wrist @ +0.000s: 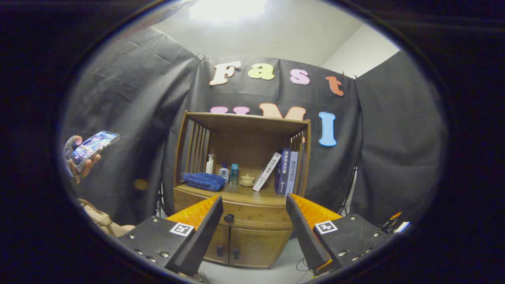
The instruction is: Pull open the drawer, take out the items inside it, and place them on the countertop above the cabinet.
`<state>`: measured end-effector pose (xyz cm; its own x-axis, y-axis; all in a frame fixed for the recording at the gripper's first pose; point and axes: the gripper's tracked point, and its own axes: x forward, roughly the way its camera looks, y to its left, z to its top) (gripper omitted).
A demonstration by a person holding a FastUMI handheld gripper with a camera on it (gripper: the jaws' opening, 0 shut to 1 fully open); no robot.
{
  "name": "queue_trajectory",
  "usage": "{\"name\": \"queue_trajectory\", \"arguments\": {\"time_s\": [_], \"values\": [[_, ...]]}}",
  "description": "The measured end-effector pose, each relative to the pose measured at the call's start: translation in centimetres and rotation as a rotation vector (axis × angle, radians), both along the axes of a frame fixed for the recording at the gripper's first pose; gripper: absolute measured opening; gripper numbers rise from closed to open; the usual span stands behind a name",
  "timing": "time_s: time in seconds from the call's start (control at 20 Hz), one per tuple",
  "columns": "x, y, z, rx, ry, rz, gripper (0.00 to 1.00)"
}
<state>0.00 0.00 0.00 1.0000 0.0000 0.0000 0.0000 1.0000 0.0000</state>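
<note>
1. Gripper (252, 227) fingers spread wide, holding nothing, well short of the wooden cabinet (240, 240).
2. Step: approach. Judgement: line up square on the small dark drawer knob (229, 217), close on it, pull straight out.
3. Curved wooden drawer (256, 216) shut, under the countertop (236, 192), between the fingers.

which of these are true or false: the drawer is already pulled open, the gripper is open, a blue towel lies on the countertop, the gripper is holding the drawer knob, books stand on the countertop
1. The drawer is pulled open. False: it is shut.
2. The gripper is open. True.
3. A folded blue towel lies on the countertop. True.
4. The gripper holds the drawer knob. False: the knob lies beyond the fingers, untouched.
5. Books stand on the countertop. True.
</note>
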Motion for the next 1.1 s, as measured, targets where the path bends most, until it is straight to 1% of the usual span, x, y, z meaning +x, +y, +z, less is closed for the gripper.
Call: {"name": "queue_trajectory", "arguments": {"time_s": [0.2, 0.5, 0.65, 0.85, 1.1], "values": [[1.1, 0.2, -1.0, 0.017, 0.01, -0.004, 0.96], [5.0, 2.3, -4.2, 0.029, 0.038, 0.032, 0.96], [7.6, 3.5, -5.8, 0.025, 0.041, 0.047, 0.96], [11.9, 4.4, -8.6, -0.03, 0.05, 0.044, 0.96], [17.0, 6.8, -13.9, -0.021, 0.115, 0.075, 0.96]]}}
